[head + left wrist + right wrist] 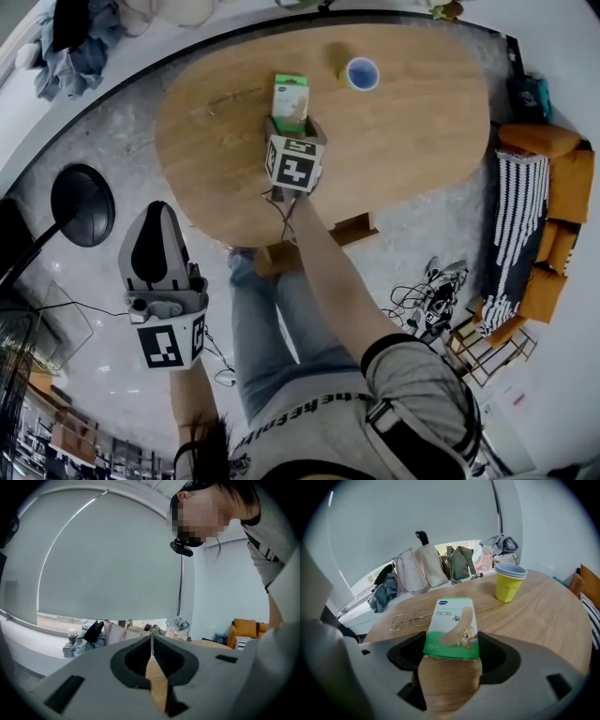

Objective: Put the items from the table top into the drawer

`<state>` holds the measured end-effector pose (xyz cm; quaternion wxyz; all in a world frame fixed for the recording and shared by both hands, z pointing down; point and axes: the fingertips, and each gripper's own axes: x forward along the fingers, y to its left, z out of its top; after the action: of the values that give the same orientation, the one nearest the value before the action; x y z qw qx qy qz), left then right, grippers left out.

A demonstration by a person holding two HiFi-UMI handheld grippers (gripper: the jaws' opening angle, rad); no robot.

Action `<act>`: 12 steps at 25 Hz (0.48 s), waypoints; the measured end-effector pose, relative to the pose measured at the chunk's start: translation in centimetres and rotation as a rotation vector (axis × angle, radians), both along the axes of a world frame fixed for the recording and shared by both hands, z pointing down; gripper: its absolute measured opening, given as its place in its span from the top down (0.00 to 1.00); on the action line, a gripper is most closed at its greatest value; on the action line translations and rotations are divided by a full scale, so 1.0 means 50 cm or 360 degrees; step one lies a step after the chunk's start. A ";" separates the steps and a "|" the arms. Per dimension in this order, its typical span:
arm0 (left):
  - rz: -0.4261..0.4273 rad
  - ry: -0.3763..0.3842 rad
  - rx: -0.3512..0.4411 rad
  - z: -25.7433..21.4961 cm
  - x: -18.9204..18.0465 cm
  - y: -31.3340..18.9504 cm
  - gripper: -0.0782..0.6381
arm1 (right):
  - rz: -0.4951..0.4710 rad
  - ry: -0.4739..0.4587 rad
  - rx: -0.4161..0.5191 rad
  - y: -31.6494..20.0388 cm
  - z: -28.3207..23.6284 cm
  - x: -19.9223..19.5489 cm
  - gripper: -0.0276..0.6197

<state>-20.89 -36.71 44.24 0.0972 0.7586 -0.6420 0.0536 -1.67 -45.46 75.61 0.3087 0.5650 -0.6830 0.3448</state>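
Note:
A green-and-white box of plasters lies flat on the oval wooden table. My right gripper reaches over the table's near side and points steeply down at it. In the right gripper view the box has its near end between the jaws of the right gripper, which stand wide, open, close beside its two long edges. My left gripper hangs off the table at the lower left over the floor. In its own view the left gripper is shut with nothing in it.
Wire-rimmed glasses lie left of the box. A yellow cup stack with a blue cup stands at the back right, also seen in the head view as the cups. A wooden piece juts out below the table's near edge. Cables lie on the floor.

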 end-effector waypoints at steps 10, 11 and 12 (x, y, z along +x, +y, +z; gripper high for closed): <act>0.0064 0.0015 0.0089 -0.042 0.026 0.035 0.86 | -0.0029 -0.0295 0.0172 0.047 -0.119 -0.010 0.42; 0.0070 0.0014 0.0097 -0.046 0.027 0.043 0.86 | -0.0035 -0.0312 0.0198 0.053 -0.132 -0.012 0.42; 0.0076 0.0014 0.0104 -0.049 0.028 0.053 0.86 | -0.0044 -0.0323 0.0224 0.061 -0.144 -0.014 0.42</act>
<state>-19.48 -34.05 41.81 0.0740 0.7767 -0.6247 0.0315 -2.36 -42.43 68.38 0.2025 0.5380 -0.7410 0.3471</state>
